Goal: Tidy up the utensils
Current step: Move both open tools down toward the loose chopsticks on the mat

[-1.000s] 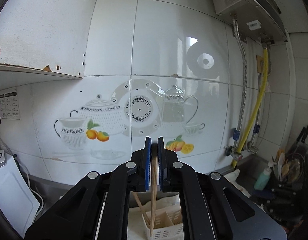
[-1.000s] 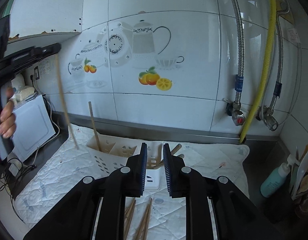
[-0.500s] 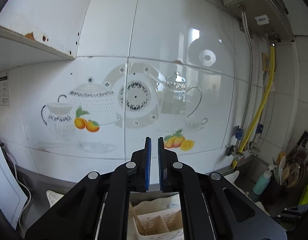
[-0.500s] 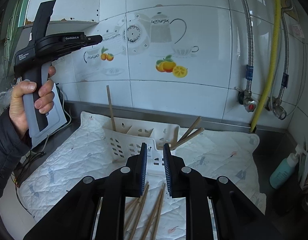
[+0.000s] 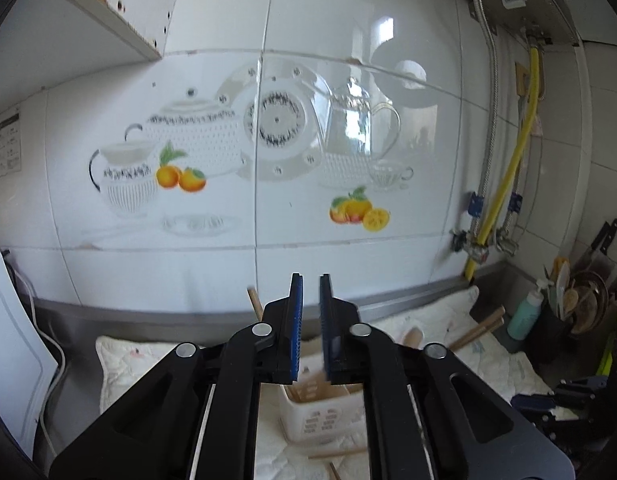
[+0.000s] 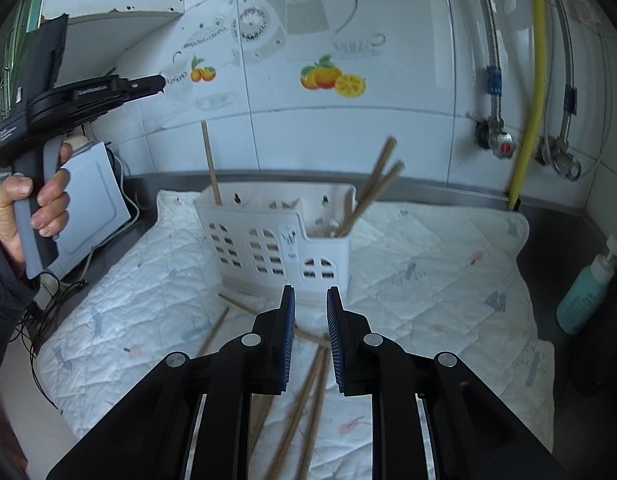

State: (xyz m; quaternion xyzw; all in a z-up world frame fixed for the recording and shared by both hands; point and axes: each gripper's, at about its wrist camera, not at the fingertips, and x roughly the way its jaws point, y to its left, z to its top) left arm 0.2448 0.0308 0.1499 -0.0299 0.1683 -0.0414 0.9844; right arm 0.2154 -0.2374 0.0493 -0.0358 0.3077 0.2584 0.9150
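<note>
My left gripper (image 5: 310, 280) hangs above the white utensil basket (image 5: 320, 420). Its jaws are opening, with a narrow gap and nothing between them. In the right wrist view a hand holds the left gripper (image 6: 162, 80) high at the left. The basket (image 6: 268, 240) stands on a quilted mat (image 6: 428, 280). One chopstick (image 6: 210, 160) stands upright in its left end, and two chopsticks (image 6: 378, 176) lean out of its right end. My right gripper (image 6: 310, 292) is slightly open and empty, low over several loose chopsticks (image 6: 308, 392) lying in front of the basket.
A tiled wall rises close behind the basket. A white appliance (image 6: 92, 208) with cables sits left of the mat. A teal soap bottle (image 6: 584, 292) stands at the right. A yellow hose (image 6: 532, 80) and steel pipes run down the wall. A dark holder with spoons and knives (image 5: 580, 300) fills the right corner.
A second ago my left gripper held a chopstick; its jaws are now empty. Both grippers have sunk towards the mat, and the basket and loose chopsticks look nearer.
</note>
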